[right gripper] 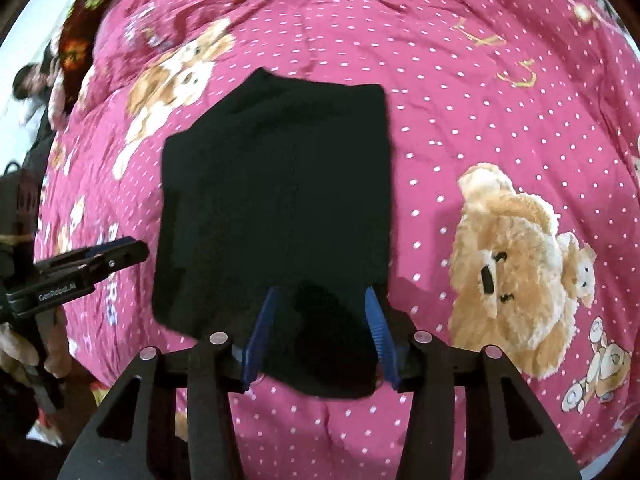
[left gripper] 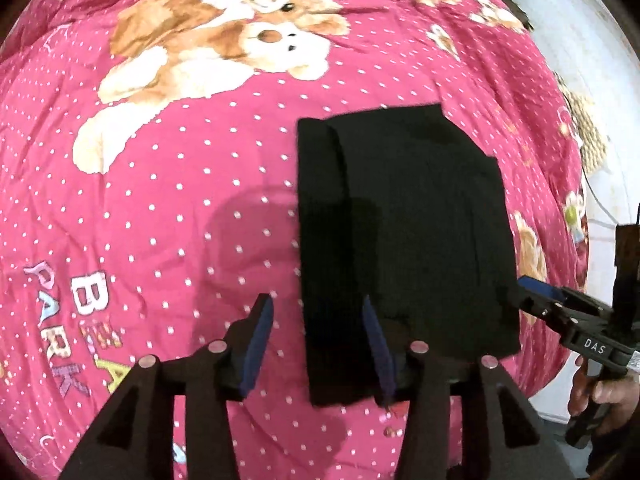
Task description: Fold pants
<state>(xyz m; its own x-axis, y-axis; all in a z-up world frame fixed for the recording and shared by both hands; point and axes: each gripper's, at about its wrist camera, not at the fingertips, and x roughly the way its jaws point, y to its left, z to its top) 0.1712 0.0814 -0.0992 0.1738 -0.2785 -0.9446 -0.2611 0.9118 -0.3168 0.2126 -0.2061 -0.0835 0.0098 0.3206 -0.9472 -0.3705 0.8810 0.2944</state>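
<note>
A bed covered by a pink bedspread point(left gripper: 200, 208) fills both views, dotted white and printed with teddy bears and the letters "BEAR PARK" at about 8 o'clock in the left wrist view. On it lie the black pants point(left gripper: 404, 240), folded into a compact, roughly rectangular stack with one narrower layer showing along its 9 o'clock edge. In the right wrist view the pants point(right gripper: 276, 200) sit at the centre, a large teddy print point(right gripper: 516, 272) off at 3 o'clock.

The left gripper point(left gripper: 316, 344) is spread wide and holds nothing; its left finger is over bare bedspread and its right finger over the near part of the pants, so the stack's 9 o'clock edge runs between them. From the right wrist view the left gripper point(right gripper: 120, 254) appears at 9 o'clock, just beside the stack.

The right gripper point(right gripper: 322, 332) is likewise wide open and empty, its blue-padded fingers point(right gripper: 262, 332) straddling the near corner of the pants at 6 o'clock. In the left wrist view the right gripper point(left gripper: 536, 300) sits at 4 o'clock, against the stack's edge.
</note>
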